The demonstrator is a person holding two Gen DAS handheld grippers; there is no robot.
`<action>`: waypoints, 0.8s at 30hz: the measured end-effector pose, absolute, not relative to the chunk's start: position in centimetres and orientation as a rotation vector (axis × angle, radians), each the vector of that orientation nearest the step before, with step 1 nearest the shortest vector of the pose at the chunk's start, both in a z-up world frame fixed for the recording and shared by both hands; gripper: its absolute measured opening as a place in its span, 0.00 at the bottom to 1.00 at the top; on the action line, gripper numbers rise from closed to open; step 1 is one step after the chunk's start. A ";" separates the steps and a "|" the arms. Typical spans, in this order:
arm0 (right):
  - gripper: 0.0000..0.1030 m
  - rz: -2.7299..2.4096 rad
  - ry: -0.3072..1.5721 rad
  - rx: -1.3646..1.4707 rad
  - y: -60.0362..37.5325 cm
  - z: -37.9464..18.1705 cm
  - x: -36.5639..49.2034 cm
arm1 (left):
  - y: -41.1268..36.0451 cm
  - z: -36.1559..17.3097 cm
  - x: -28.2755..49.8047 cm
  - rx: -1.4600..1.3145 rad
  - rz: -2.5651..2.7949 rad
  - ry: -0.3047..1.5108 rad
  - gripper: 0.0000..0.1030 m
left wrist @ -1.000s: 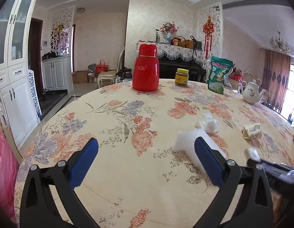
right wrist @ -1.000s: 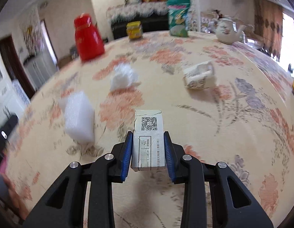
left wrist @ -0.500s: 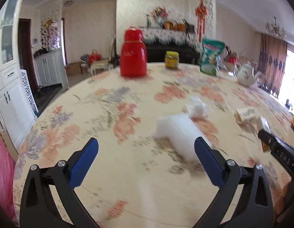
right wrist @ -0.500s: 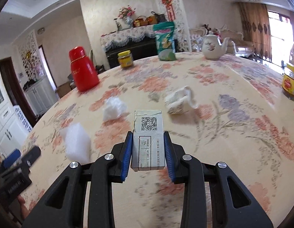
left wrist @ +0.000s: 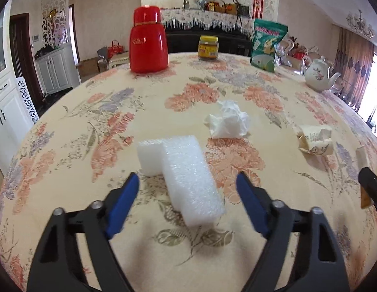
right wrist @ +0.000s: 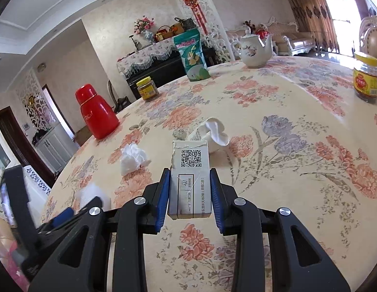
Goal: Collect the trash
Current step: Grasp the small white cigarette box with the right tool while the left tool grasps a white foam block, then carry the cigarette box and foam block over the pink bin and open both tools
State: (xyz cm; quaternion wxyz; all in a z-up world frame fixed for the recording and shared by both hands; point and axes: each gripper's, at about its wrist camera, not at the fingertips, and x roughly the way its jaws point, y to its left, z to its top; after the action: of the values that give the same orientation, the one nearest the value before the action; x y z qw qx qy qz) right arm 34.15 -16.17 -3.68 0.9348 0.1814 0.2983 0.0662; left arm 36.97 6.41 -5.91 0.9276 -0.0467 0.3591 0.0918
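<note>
Left gripper (left wrist: pixel 187 189), jaws spread wide, flanks a white foam block (left wrist: pixel 188 177) at frame centre; crumpled tissue (left wrist: pixel 228 120) lies upper right of it.

White foam block (left wrist: pixel 188 175), crumpled tissue (left wrist: pixel 228 120) (both on tablecloth); QR-printed carton (right wrist: pixel 190 182) held.

Flask: red flask (left wrist: pixel 148 39) upright at the far edge of the bench (left wrist: pixel 66 146)
Jar: yellow-lidded jar (left wrist: pixel 208 48) right of it; a second jar (right wrist: pixel 366 80) well apart
Bag: green bag (left wrist: pixel 267 45) standing
Teapot: floral teapot (left wrist: pixel 318 74) near the bag
</note>
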 end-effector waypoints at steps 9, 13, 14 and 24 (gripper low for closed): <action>0.31 0.176 0.634 0.295 -14.5 -3.6 34.2 | 6.9 -5.5 36.3 -0.103 0.167 0.735 0.34; 0.31 0.204 0.657 0.180 -12.9 -3.8 34.3 | 6.7 -3.5 33.7 -0.078 0.154 0.658 0.34; 0.31 0.204 0.655 0.151 -12.6 -3.8 34.2 | 6.6 -3.1 33.1 -0.064 0.151 0.643 0.34; 0.31 0.290 0.622 0.016 -9.6 -3.1 33.0 | 8.7 -1.8 28.2 -0.030 0.180 0.589 0.34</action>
State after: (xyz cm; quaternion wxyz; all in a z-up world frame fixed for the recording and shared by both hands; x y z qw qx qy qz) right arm 32.98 -9.65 -3.05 0.9417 0.0080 0.3048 0.1423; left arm 28.23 8.70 -1.76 0.9528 -0.0146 0.2899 0.0887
